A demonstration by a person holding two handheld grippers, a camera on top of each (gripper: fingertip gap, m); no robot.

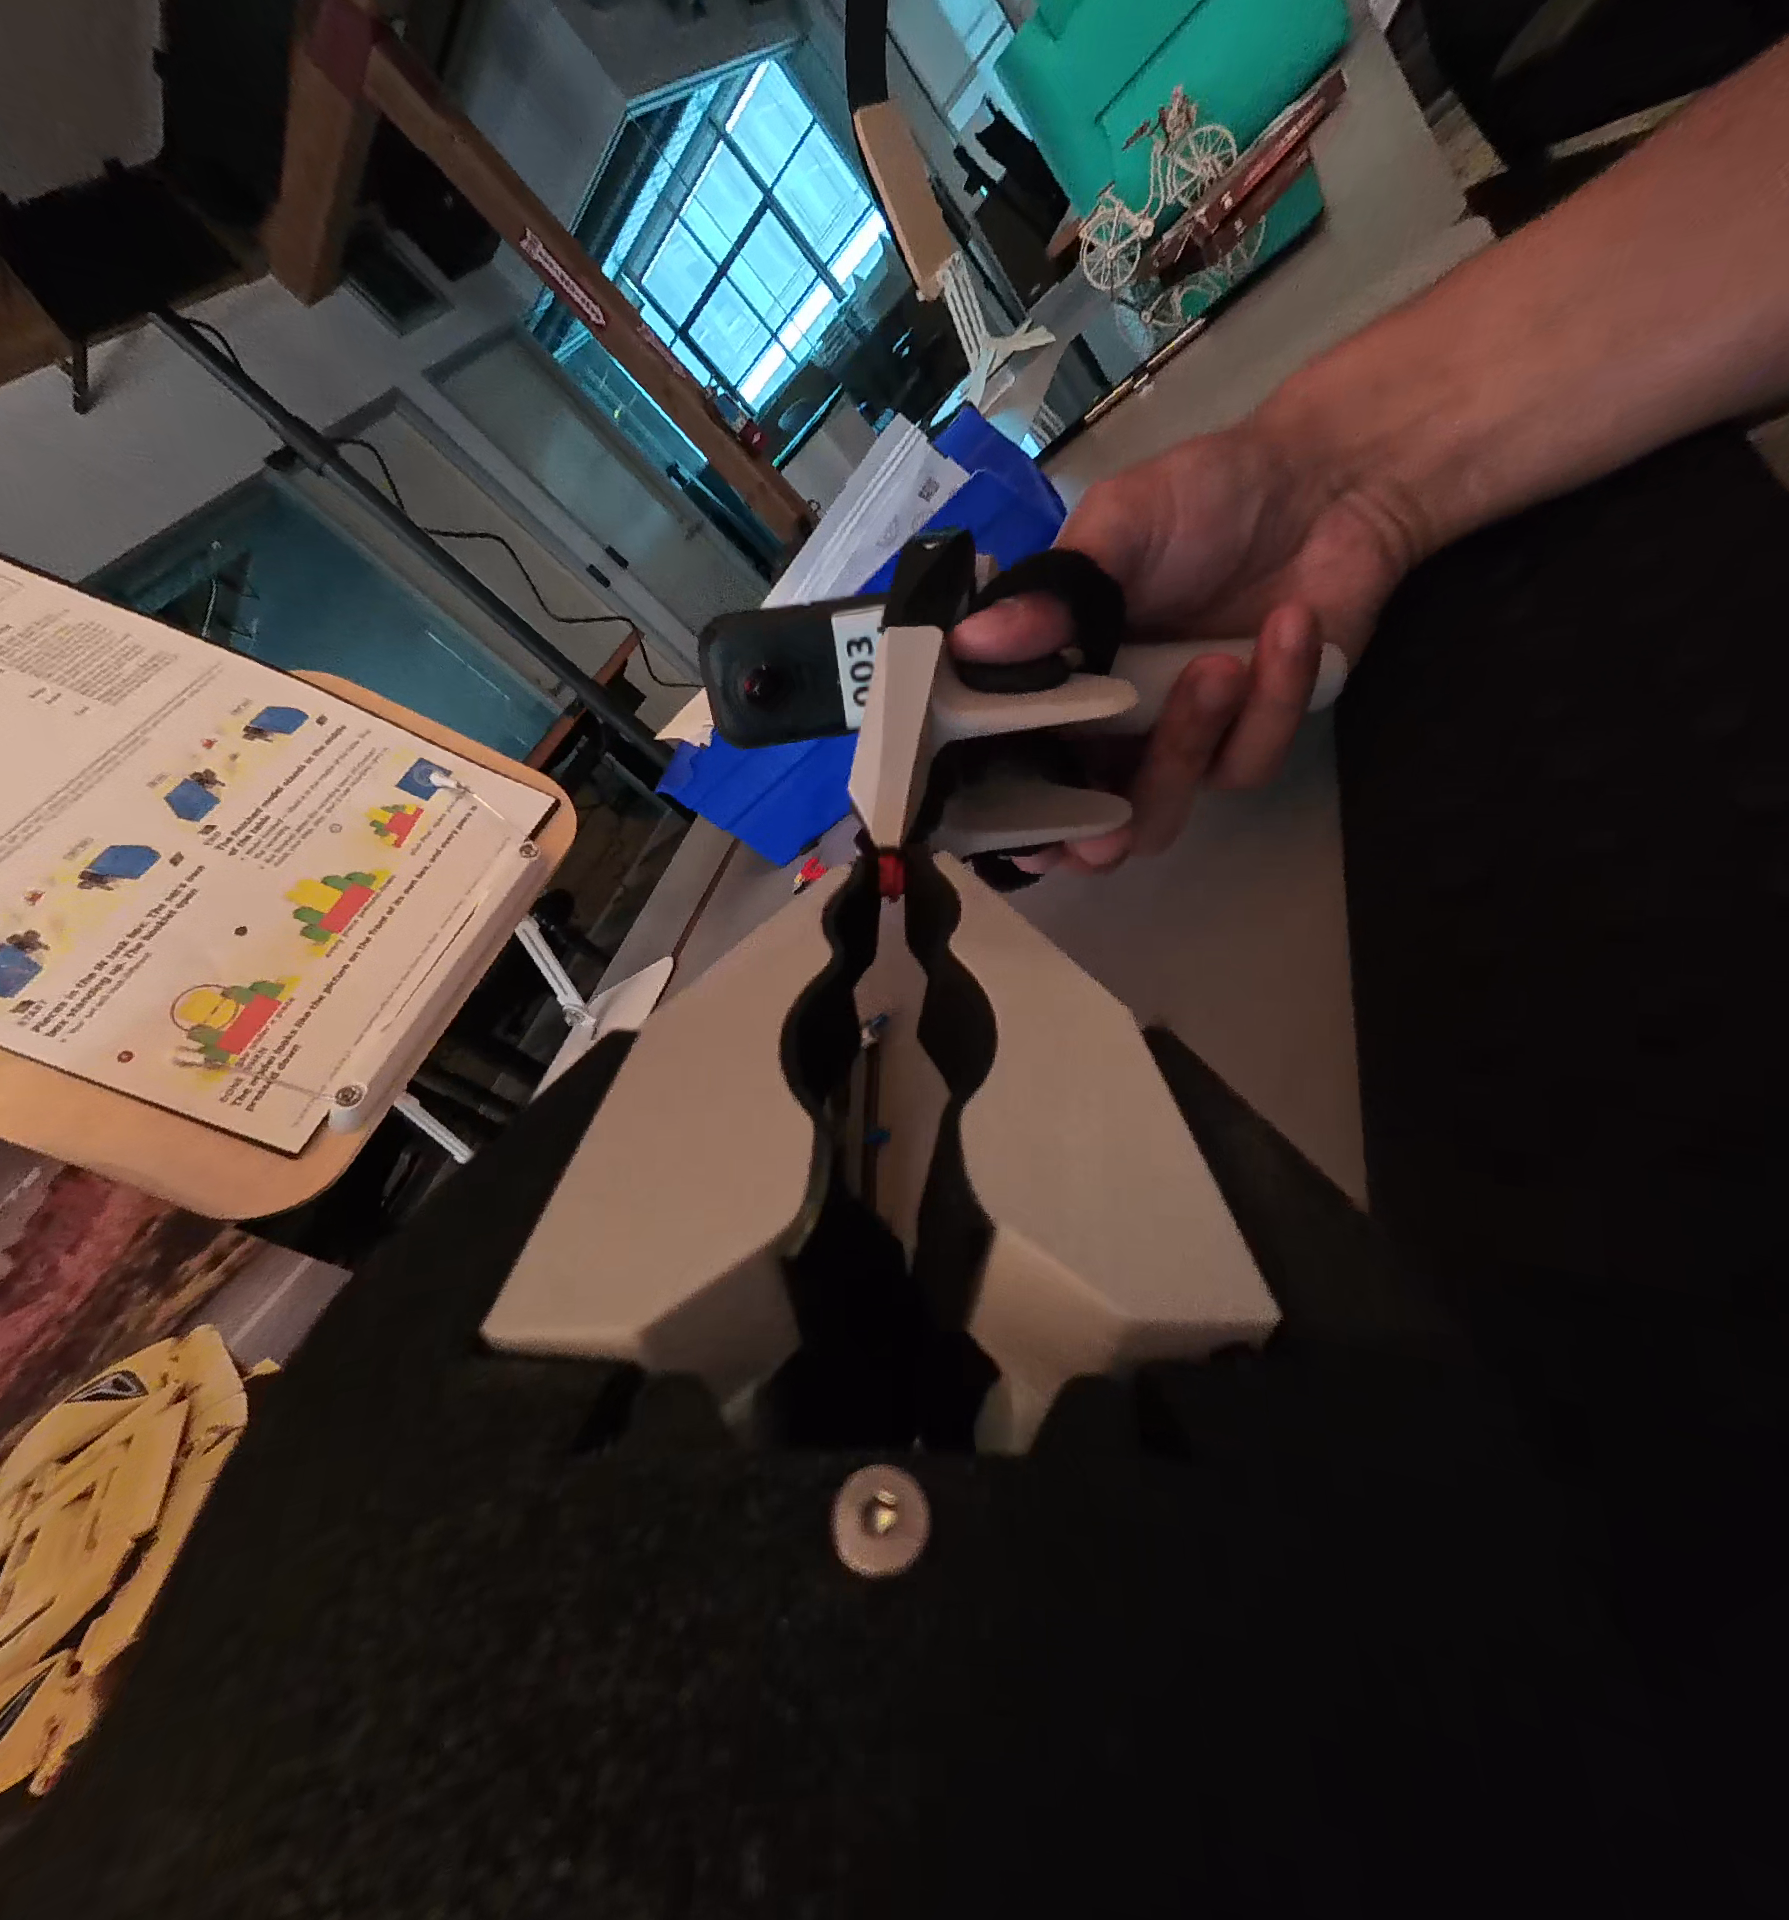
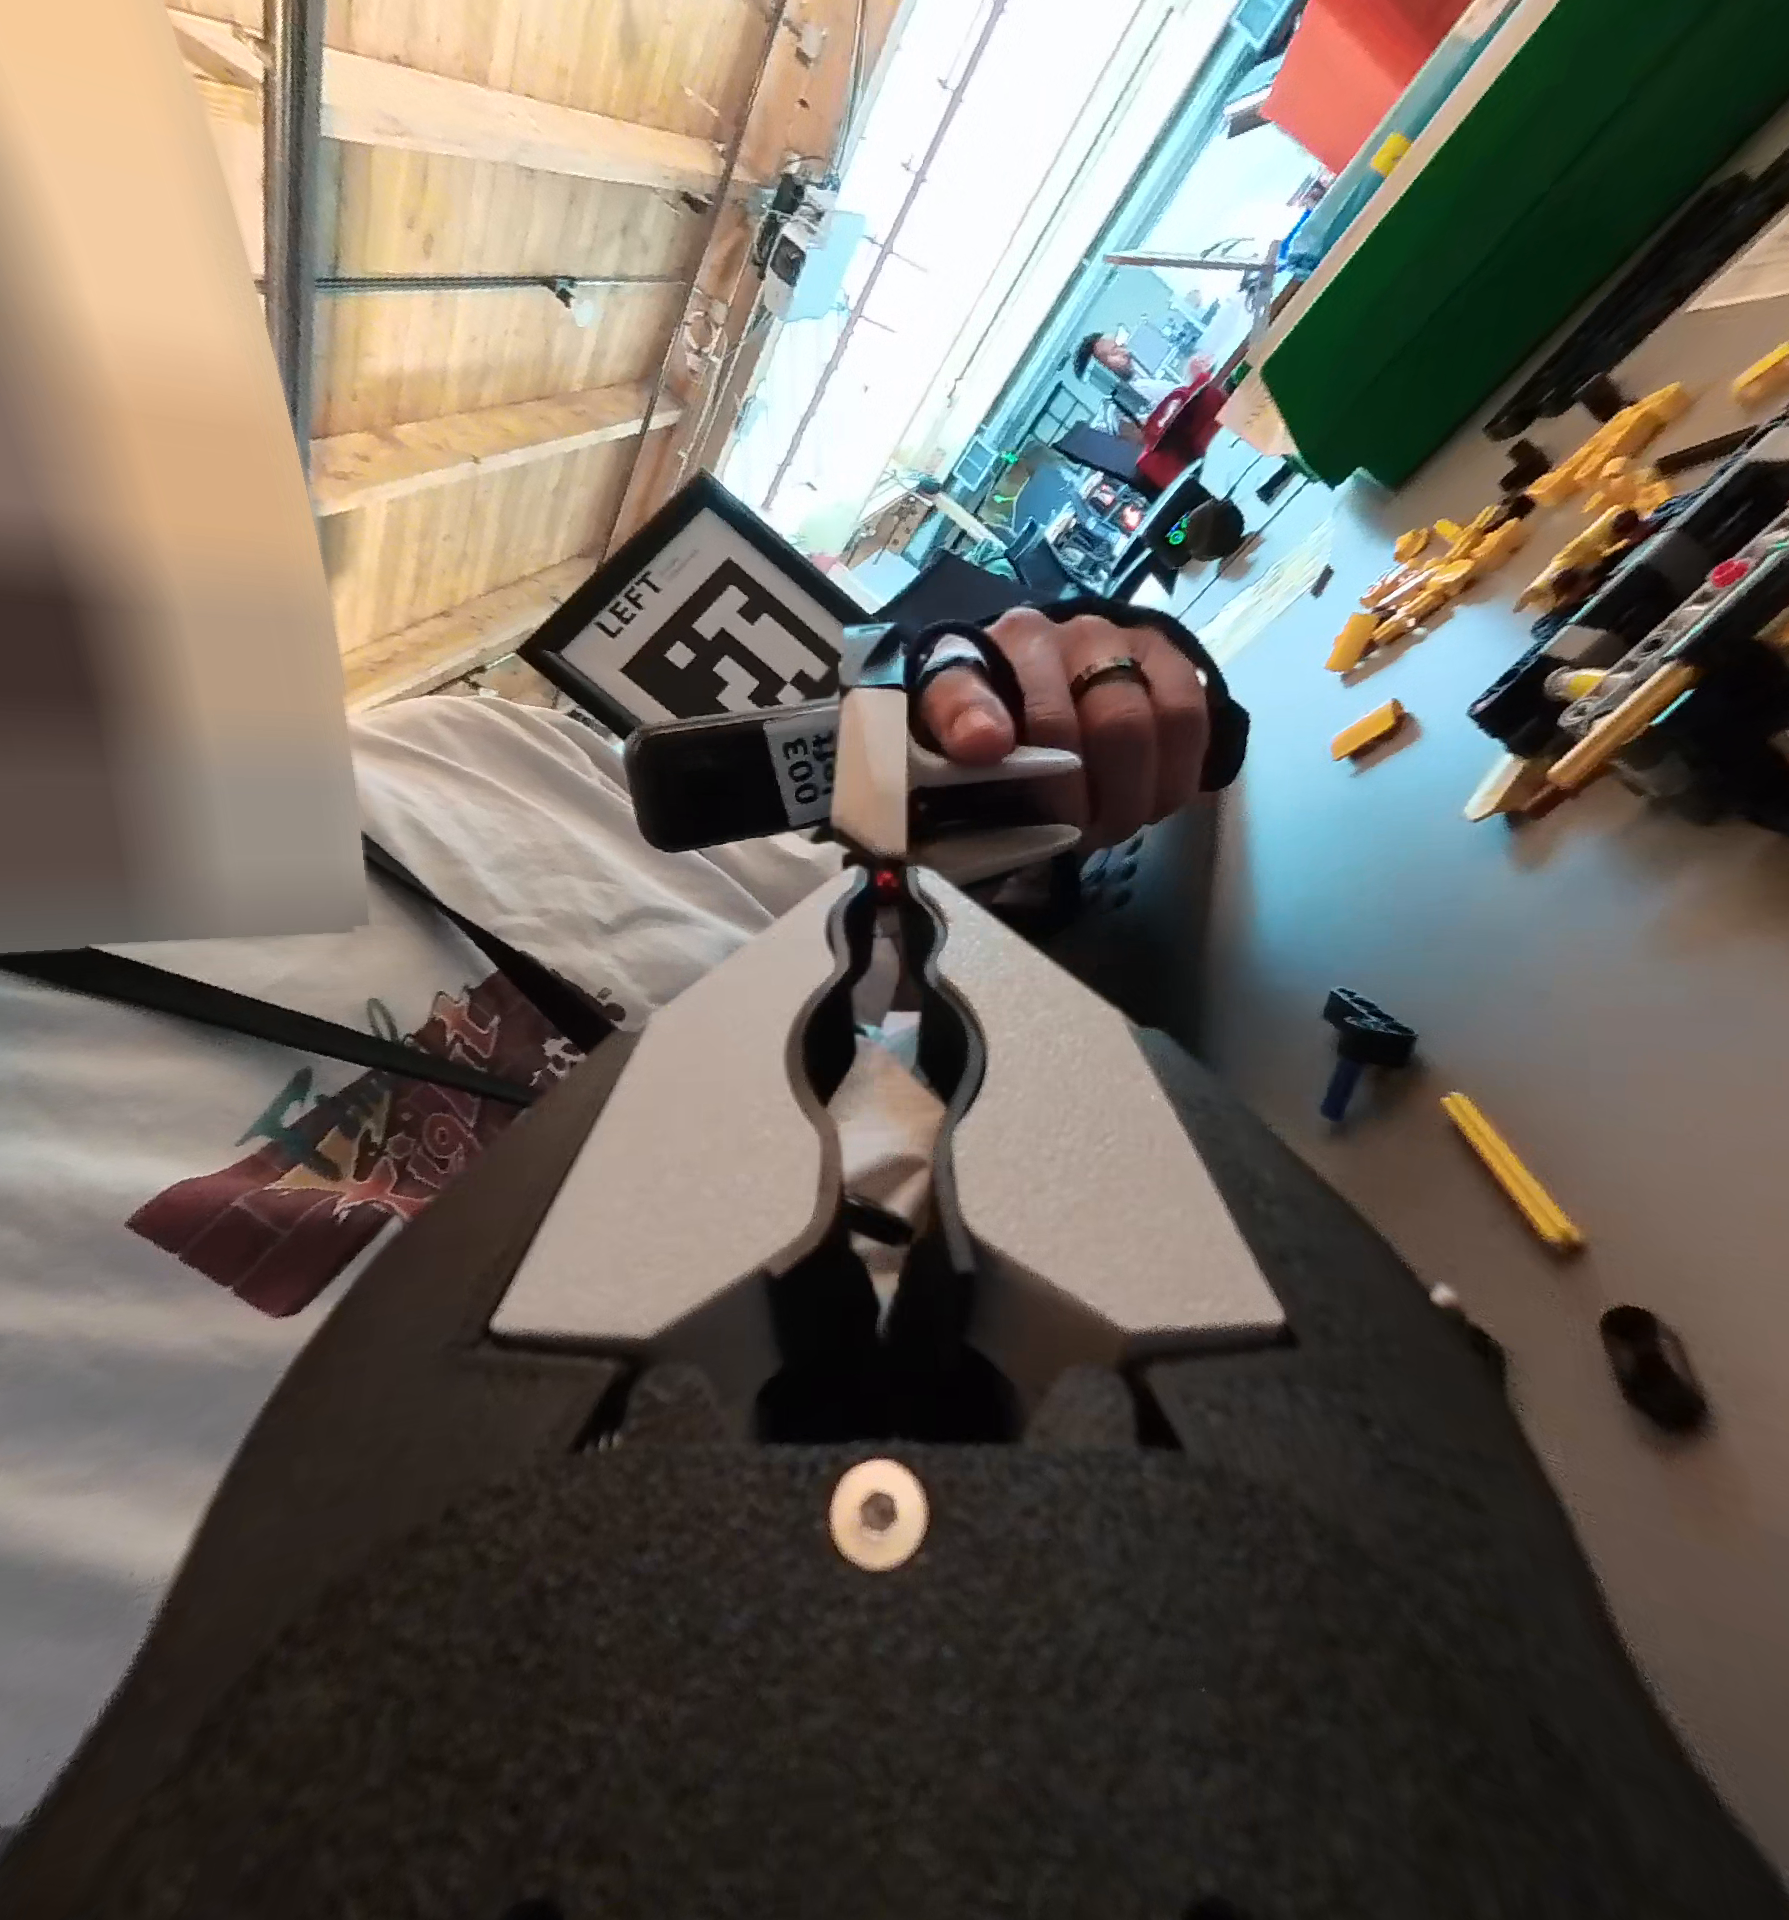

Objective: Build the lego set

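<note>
The left gripper [image 1: 885,883] and right gripper [image 2: 885,883] meet tip to tip in midair, both clenched on 1 small red piece [image 1: 888,871] pinched between them. Beyond, to the right gripper's right, the half-built model [image 2: 1690,644] lies on the table [image 2: 1389,904] among loose yellow pieces [image 2: 1430,582].

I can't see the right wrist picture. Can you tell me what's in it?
Two grippers meet tip to tip above a grey table, pinching a tiny red piece between them: the right gripper near, the left gripper in a hand opposite. Yellow and black lego pieces lie scattered at right.
</note>
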